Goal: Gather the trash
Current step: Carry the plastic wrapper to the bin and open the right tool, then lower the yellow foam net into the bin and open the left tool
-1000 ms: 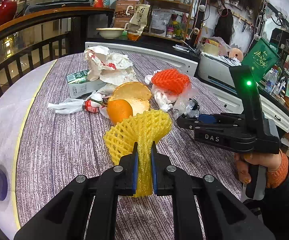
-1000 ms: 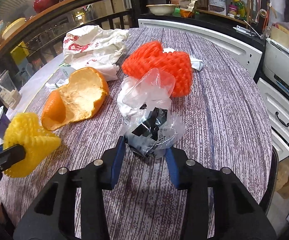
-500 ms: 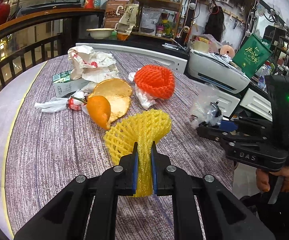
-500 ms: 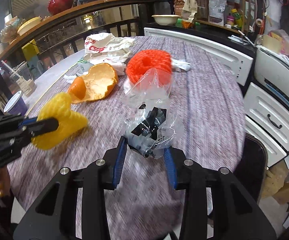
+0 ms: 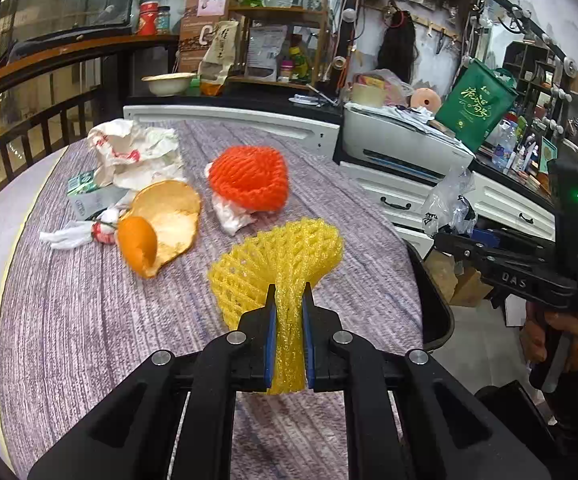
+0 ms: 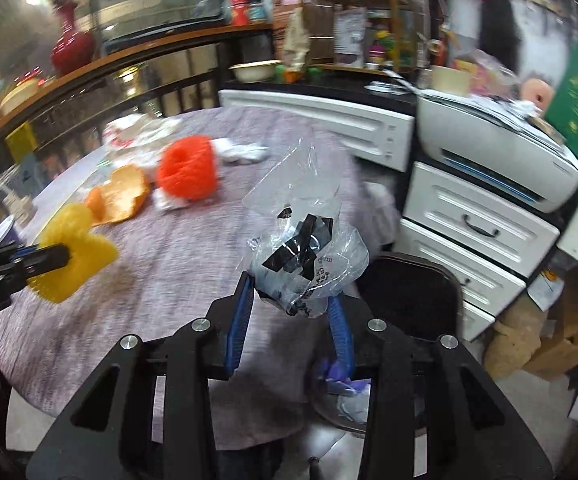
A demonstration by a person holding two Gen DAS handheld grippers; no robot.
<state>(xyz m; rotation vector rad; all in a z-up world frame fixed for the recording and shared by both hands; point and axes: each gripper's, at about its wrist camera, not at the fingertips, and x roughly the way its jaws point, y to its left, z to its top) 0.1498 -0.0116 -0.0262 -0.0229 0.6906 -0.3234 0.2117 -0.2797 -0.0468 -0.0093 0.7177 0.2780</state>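
My left gripper [image 5: 288, 312] is shut on a yellow foam fruit net [image 5: 285, 256] and holds it above the round table [image 5: 89, 312]. My right gripper [image 6: 291, 292] is shut on a crumpled clear plastic bag [image 6: 305, 256] with black print, held off the table's right edge; it also shows in the left wrist view [image 5: 451, 208]. On the table lie an orange foam net [image 5: 251, 180], an orange peel [image 5: 161, 224], a crumpled white paper bag [image 5: 133, 152], a small green-and-white carton [image 5: 85, 192] and a white wrapper [image 5: 73, 236].
A black chair seat [image 6: 409, 292] stands by the table's right edge, with something purple and white [image 6: 343, 384] below the right gripper. White drawers [image 6: 477, 232] and a printer [image 6: 489, 136] stand to the right. A dark railing [image 5: 29, 120] runs behind.
The right gripper has lifted the plastic bag off the table and carried it right, past the table edge toward the chair. The left gripper still holds the yellow net, shifted slightly right.
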